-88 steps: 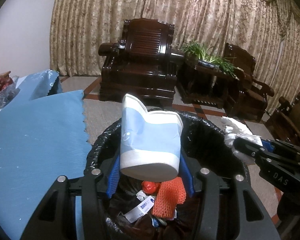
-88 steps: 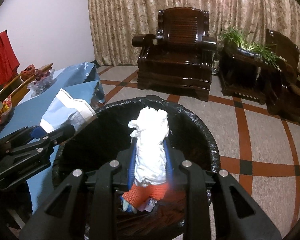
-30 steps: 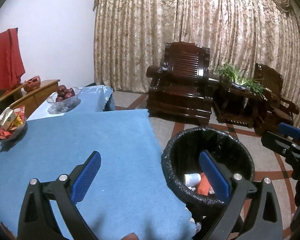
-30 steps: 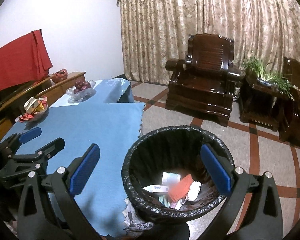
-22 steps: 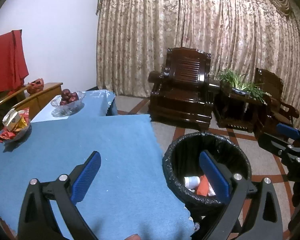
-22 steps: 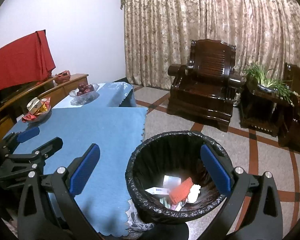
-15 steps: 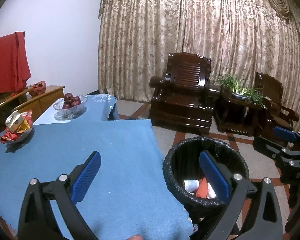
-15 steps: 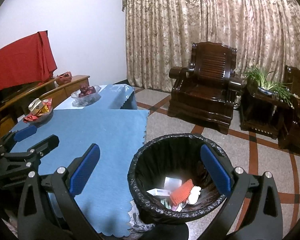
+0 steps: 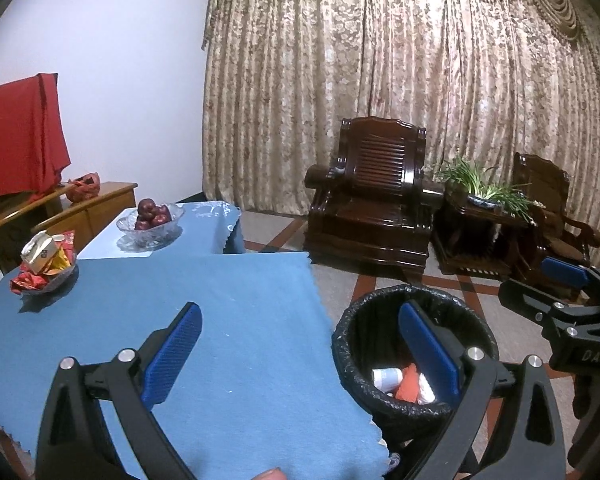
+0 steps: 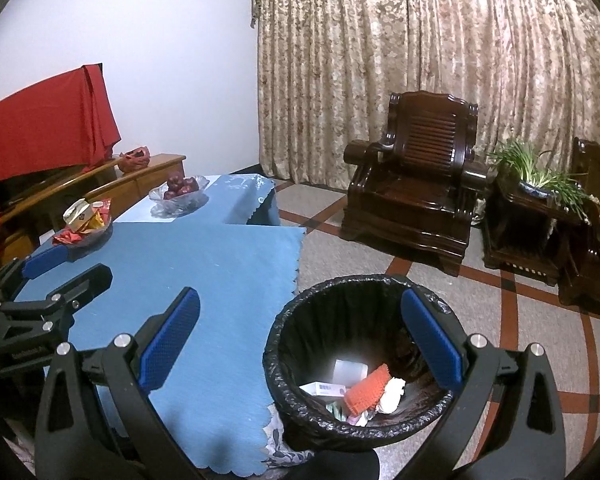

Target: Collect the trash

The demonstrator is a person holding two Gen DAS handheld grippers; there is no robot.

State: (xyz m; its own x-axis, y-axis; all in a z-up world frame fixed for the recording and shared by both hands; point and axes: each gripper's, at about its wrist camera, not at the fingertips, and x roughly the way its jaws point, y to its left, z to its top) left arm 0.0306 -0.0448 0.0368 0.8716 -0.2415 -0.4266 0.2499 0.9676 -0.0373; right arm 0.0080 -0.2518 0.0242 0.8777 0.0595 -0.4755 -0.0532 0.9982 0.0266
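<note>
- While nothing is held, the left tool [image 9: 300, 344] is spread wide open, its blue-padded fingers [image 9: 172, 354] seen above the blue-clothed worktop [image 9: 228, 320].
- Equally wide and empty is the right tool [image 10: 300, 336], seen over the round bin lined with a black bag [image 10: 340, 292].
- Trash is found inside that bin, at 5 o'clock: an orange mesh piece [image 10: 366, 390], a crumpled white tissue [image 10: 392, 396] and a white labelled packet [image 10: 324, 389].
- Glass bowls of red fruit [image 9: 150, 220] and of wrapped snacks [image 9: 44, 270] are left at 10 o'clock on the worktop.
</note>
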